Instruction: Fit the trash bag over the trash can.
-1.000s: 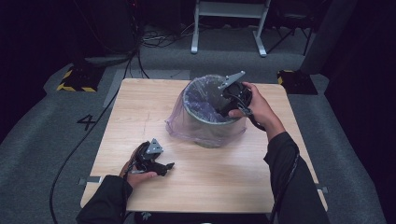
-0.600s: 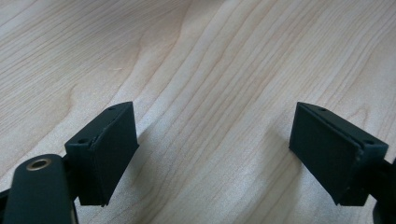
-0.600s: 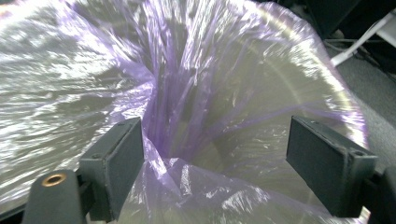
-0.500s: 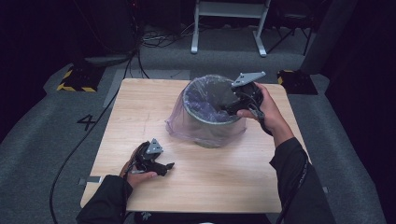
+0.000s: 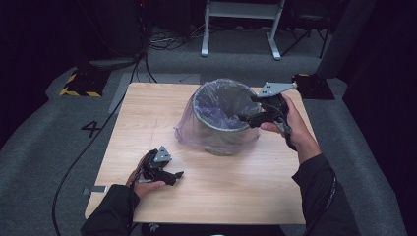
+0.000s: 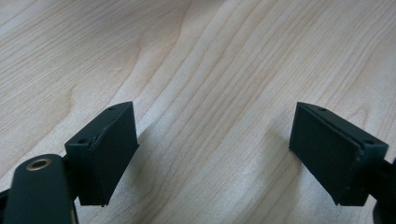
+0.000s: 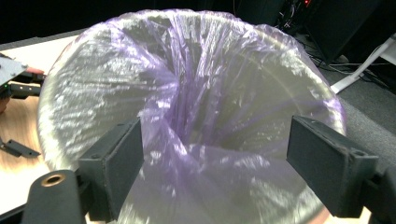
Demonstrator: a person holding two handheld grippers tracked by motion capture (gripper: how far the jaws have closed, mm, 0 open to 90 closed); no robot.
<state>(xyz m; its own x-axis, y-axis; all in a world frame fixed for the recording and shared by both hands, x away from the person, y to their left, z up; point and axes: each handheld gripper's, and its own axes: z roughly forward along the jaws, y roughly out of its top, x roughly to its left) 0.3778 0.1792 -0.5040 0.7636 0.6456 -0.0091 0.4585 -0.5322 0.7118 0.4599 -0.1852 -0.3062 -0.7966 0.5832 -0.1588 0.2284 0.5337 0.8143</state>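
At the lower left of the high view, the left gripper (image 5: 173, 174) rests on the wooden table (image 5: 147, 113), held by the person's left hand (image 5: 142, 183) with the forearm coming up from the bottom edge. Its jaws point toward the right of the frame and stand released, with nothing between them; in the left gripper view the two black pads (image 6: 107, 151) frame bare wood grain. This hand lies well apart from the work.

At the centre of the high view stands a round grey bin (image 5: 219, 140), upright, lined with a translucent purple bag (image 5: 189, 132) whose mouth is folded over the rim and whose skirt drapes down the outside onto the table.

At the right of the bin, the right gripper (image 5: 246, 118) is held by the right hand (image 5: 290, 123) just above the near-right part of the rim, its jaws pointing toward the left of the frame, over the opening. The wrist is raised and the forearm slopes in from the lower right. In the right gripper view the jaws gape wide, gripping nothing, with the bag's gathered inner folds (image 7: 196, 102) lying straight ahead and below them. The right hand is clearly the nearer one, so any further work on the liner likely falls to it: the plastic lies ahead and down inside the bin.
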